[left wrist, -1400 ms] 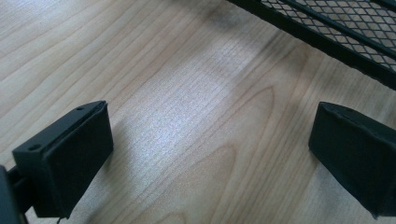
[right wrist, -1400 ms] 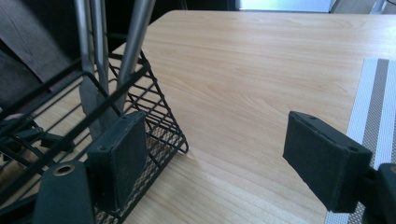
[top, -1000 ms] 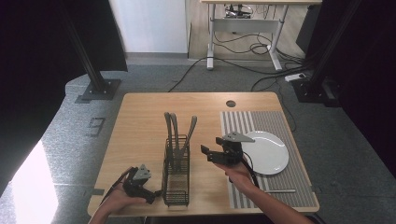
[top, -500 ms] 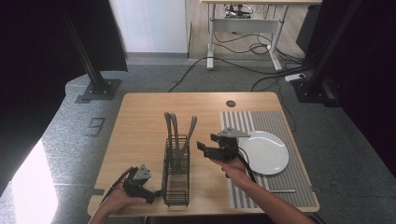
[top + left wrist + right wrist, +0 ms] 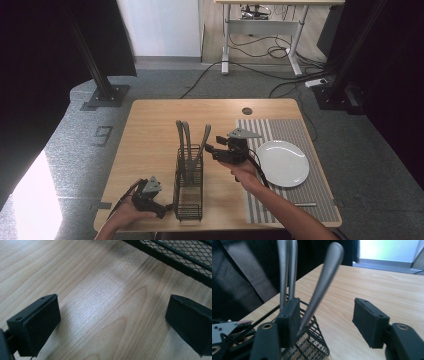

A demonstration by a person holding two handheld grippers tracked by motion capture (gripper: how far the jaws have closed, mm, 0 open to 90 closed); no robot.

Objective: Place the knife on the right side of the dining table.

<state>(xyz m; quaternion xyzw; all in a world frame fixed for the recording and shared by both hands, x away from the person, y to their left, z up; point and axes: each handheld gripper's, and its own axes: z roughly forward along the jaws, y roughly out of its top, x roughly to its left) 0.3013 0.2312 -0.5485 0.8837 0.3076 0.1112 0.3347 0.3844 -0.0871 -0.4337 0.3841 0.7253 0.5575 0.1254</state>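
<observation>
At the near edge of the wooden table (image 5: 150,130), the person's left gripper (image 5: 161,210) rests low on the wood just beside the bottom corner of the black wire cutlery basket (image 5: 189,190). In the left gripper view its jaws stand wide apart with nothing but bare wood grain between them, and the mesh base of the basket (image 5: 180,255) runs across the upper corner, close to the pads but not touched.

A little farther in, the basket stands upright on the table, left of a grey striped placemat (image 5: 295,130). Three metal handles rise out of its far end: two close together and nearly upright, and a third handle (image 5: 204,140) that leans out to the right.

The right gripper (image 5: 212,148) is held level above the table, pointing at that leaning handle from the placemat side. Its jaws have just been closing and are now about half open. In the right gripper view the leaning handle (image 5: 322,285) passes between them, lying close against the left pad, while the right pad stands well clear of it, so nothing is gripped.

Beyond the right hand, a white plate (image 5: 283,163) lies on the placemat. Near the table's far edge is a small dark round hole (image 5: 247,111).
</observation>
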